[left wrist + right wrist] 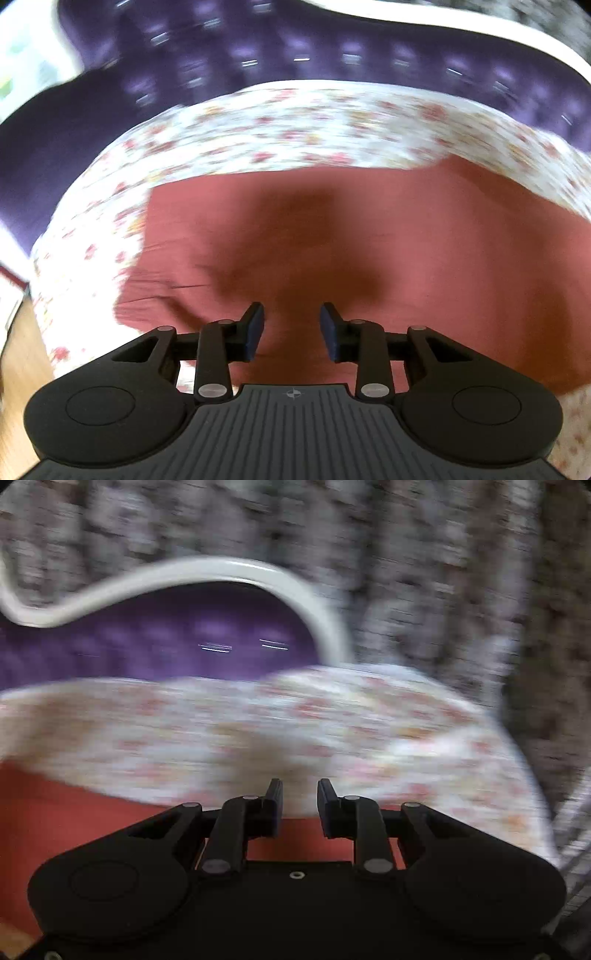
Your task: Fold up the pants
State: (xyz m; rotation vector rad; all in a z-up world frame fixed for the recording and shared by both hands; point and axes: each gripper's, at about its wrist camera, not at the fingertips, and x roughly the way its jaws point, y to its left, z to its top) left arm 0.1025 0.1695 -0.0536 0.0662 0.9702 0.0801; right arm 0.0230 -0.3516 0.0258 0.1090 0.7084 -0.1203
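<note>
Black, your left gripper (291, 325) hangs with jaws apart and empty above the rust-red fabric pants (369, 240), spread on the floral bedsheet (295, 125). Your right gripper (299, 805), likewise parted and empty, sees only their edge, plus a purple tufted headboard (166, 642).

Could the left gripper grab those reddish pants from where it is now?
Probably yes. The left gripper hangs right over the reddish pants, jaws apart with nothing between them, and nothing lies in the way on the floral sheet.
</note>
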